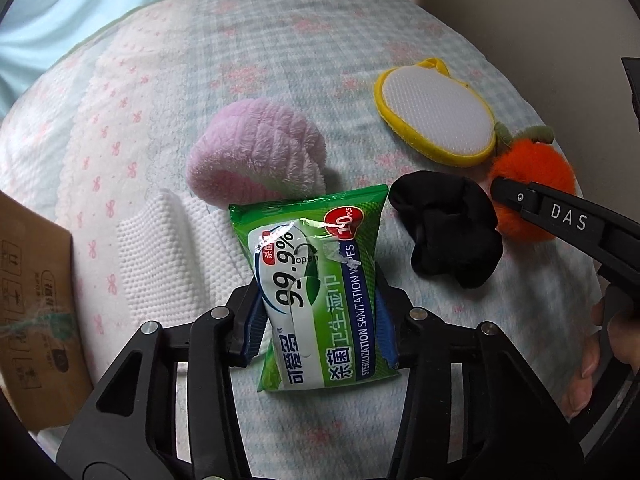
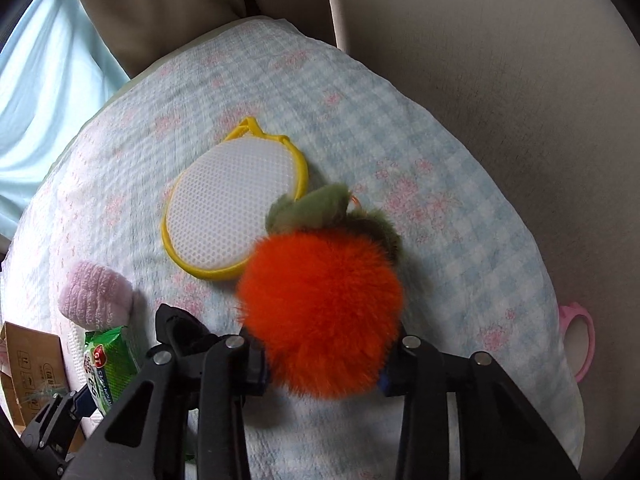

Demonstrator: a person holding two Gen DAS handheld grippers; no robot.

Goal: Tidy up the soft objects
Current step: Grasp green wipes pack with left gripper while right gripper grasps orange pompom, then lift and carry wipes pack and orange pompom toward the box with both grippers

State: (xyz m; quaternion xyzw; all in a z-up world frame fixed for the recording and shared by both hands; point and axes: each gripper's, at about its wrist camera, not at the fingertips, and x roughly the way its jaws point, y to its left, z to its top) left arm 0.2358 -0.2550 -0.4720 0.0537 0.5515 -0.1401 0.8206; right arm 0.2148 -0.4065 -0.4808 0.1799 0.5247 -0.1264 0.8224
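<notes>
My left gripper point(image 1: 320, 320) is shut on a green pack of sanitation wipes point(image 1: 320, 276), whose waist is pinched between the blue pads. In the right wrist view, my right gripper point(image 2: 322, 368) is shut on a fluffy orange plush fruit point(image 2: 324, 312) with green leaves. That fruit point(image 1: 532, 176) also shows in the left wrist view, with a black finger point(image 1: 552, 216) of the right gripper across it. On the bedding lie a pink plush point(image 1: 256, 156), a black fabric piece point(image 1: 448, 228) and a yellow-rimmed white mesh pad point(image 1: 436, 112).
Everything rests on a pale checked blanket point(image 1: 280, 40) with pink flowers. A white textured cloth point(image 1: 168, 248) lies left of the wipes, and a cardboard box point(image 1: 36, 320) stands at the left edge. Beige cushions point(image 2: 480, 60) rise behind. A pink ring object point(image 2: 580, 344) sits at the blanket's right edge.
</notes>
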